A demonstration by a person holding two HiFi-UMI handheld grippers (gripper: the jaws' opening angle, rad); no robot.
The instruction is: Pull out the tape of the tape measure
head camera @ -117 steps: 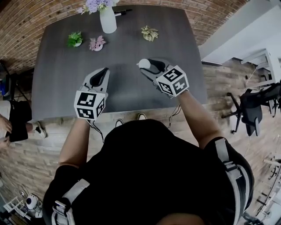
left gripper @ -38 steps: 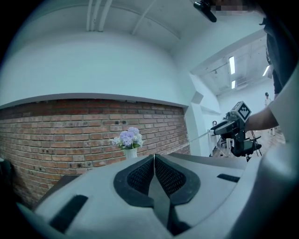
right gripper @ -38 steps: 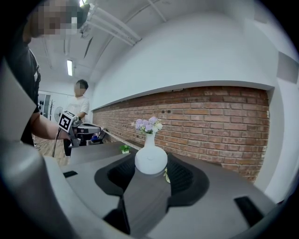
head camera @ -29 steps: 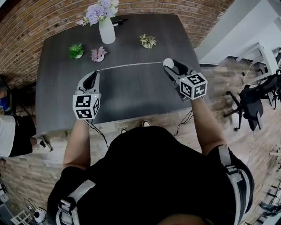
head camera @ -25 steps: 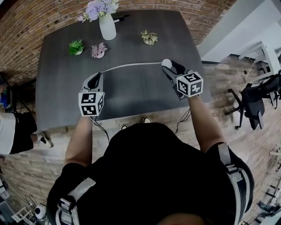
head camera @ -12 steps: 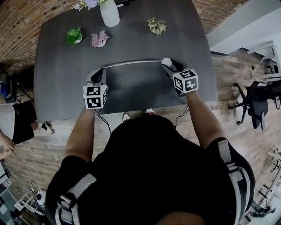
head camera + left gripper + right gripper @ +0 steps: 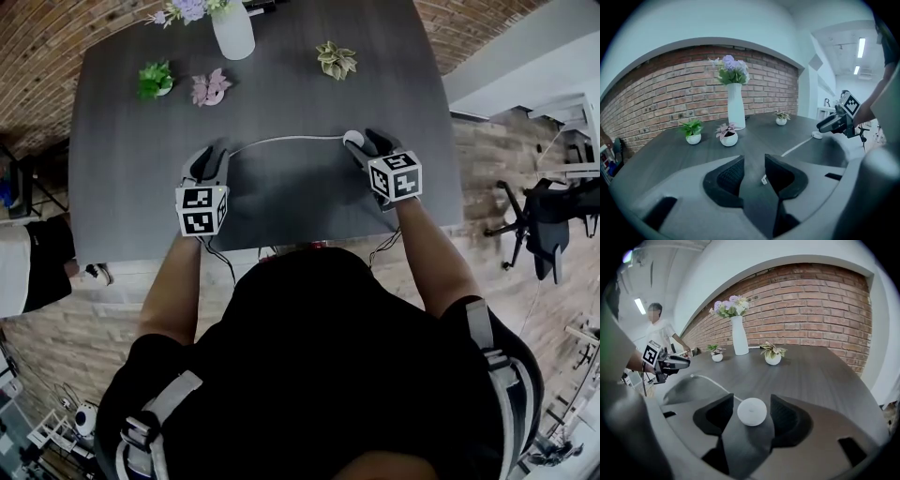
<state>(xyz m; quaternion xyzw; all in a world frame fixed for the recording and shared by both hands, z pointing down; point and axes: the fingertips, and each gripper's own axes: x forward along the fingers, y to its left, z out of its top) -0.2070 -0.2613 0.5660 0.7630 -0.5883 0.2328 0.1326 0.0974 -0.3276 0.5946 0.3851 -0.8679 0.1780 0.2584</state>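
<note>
A round white tape measure [image 7: 352,138] rests on the dark table [image 7: 281,197], with its thin white tape [image 7: 281,140] lying in a slack curve toward the left. My left gripper [image 7: 210,156] is beside the tape's end, and its jaws are opening. In the left gripper view the end tab [image 7: 763,179] lies loose on the table between the jaws of my left gripper [image 7: 754,161], touched by neither pad. My right gripper [image 7: 752,398] straddles the tape measure [image 7: 751,412] and its jaws are opening, with a small gap on each side.
A white vase of purple flowers [image 7: 232,28] and three small potted plants [image 7: 155,78] [image 7: 208,89] [image 7: 336,59] stand at the table's far side. A black chair [image 7: 539,225] is on the floor at right. A person [image 7: 658,329] stands beyond the table's left end.
The tape was stretched taut between both grippers; now it lies slack and curved on the table. The left jaws have opened and let go of the tape's end. The right jaws have widened.
</note>
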